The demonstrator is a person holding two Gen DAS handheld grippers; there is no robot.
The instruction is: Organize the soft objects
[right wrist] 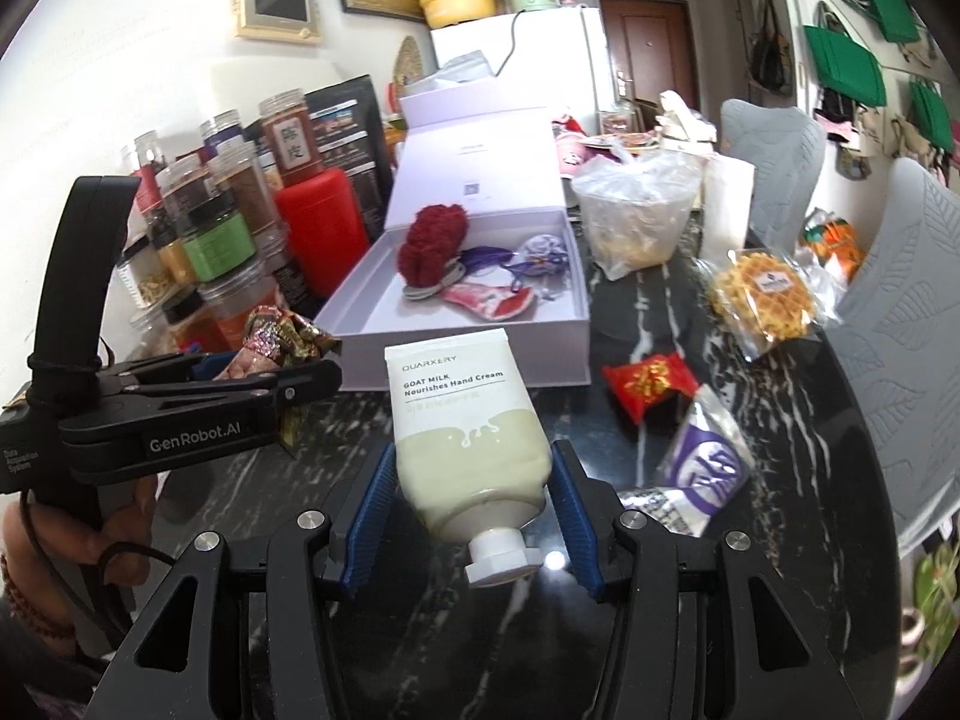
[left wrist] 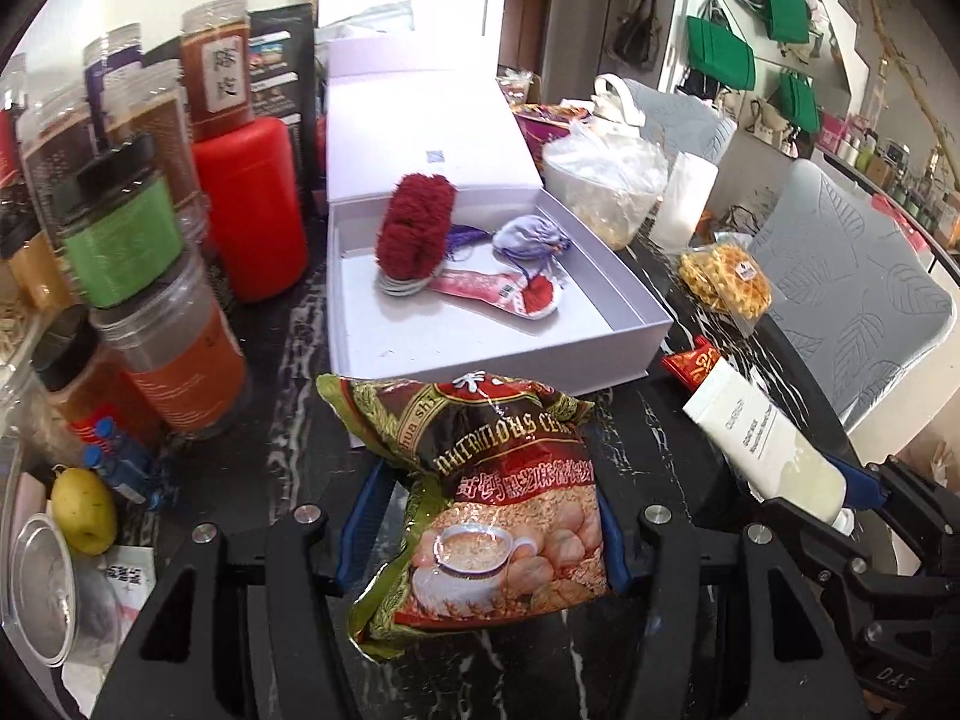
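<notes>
Two grippers carry loads above the dark marble table point(right wrist: 750, 540). Our left gripper point(left wrist: 480, 531) has its blue pads pressed on both sides of a cereal bag point(left wrist: 492, 498), jaws partly closed around it; the bag hangs just in front of the near wall of the open white box point(left wrist: 510, 354). Our right gripper point(right wrist: 474, 516) clamps a hand cream tube point(right wrist: 468, 438) near its cap end, with the flat end pointing toward the same box wall.

Inside the box, a red fuzzy scrubber point(left wrist: 417, 228), a lavender pouch point(left wrist: 528, 237) and a red-and-white packet point(left wrist: 510, 294) fill the middle and far part; the near floor of the box lies bare.

To the left, jars point(left wrist: 144, 276) and a red canister point(left wrist: 252, 210) crowd close to the box's side. To the right, a red candy packet point(right wrist: 651, 381), a purple sachet point(right wrist: 708, 462) and a wrapped waffle point(right wrist: 765, 294) lie scattered, with bare tabletop between them and the box.
</notes>
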